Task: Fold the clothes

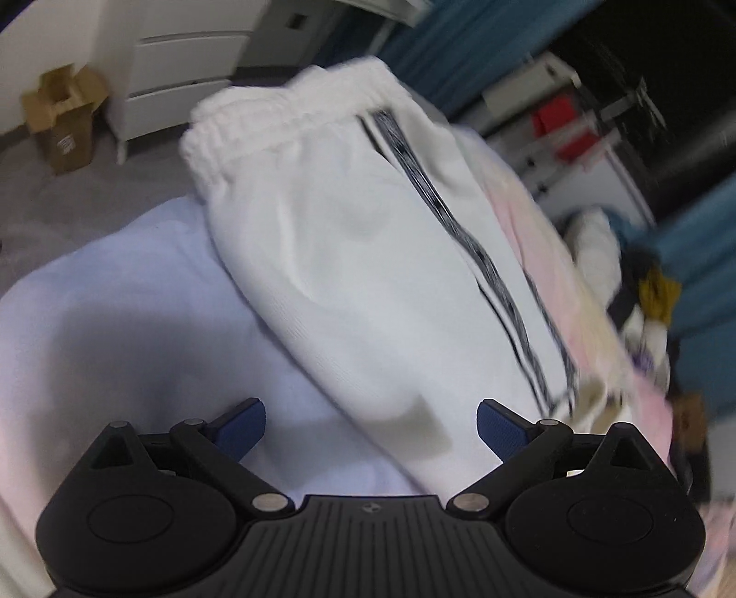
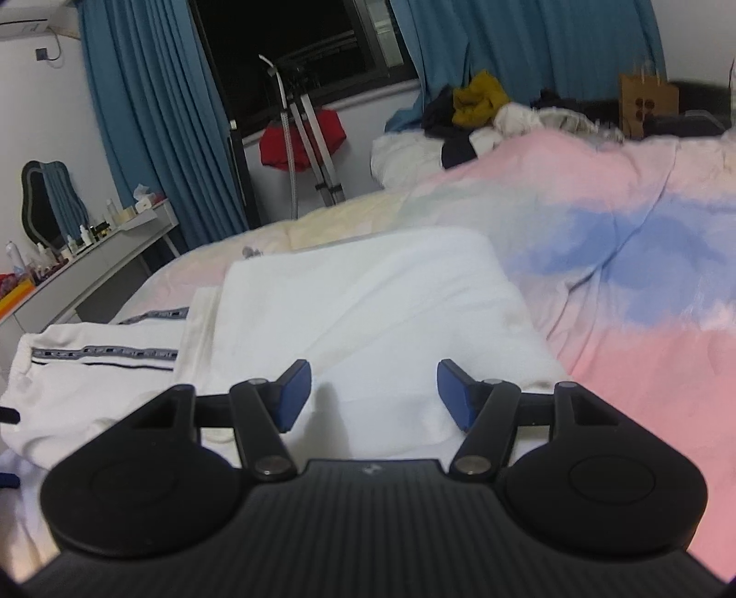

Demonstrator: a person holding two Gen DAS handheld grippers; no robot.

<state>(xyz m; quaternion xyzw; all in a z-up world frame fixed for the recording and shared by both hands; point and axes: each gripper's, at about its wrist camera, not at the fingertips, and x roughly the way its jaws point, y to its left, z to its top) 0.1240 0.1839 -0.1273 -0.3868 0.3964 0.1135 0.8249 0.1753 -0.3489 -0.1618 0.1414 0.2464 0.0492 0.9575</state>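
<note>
Bedspread (image 2: 621, 257), pink and blue, fills the room's middle, and on it lie white track pants (image 2: 368, 322) with a striped side band, doubled over once, waistband end at the bed's edge. Left gripper (image 1: 371, 425) hangs over them with jaws apart, nothing held. Right gripper (image 2: 373, 391) likewise gapes, empty, above the folded part. I'd say another fold comes next: pinch an edge first.

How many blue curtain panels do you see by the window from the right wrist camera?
2. One curtain panel hangs left of the dark window, beside the dressing table; the other curtain panel hangs right of it, behind the clothes pile. More may be out of frame.
</note>
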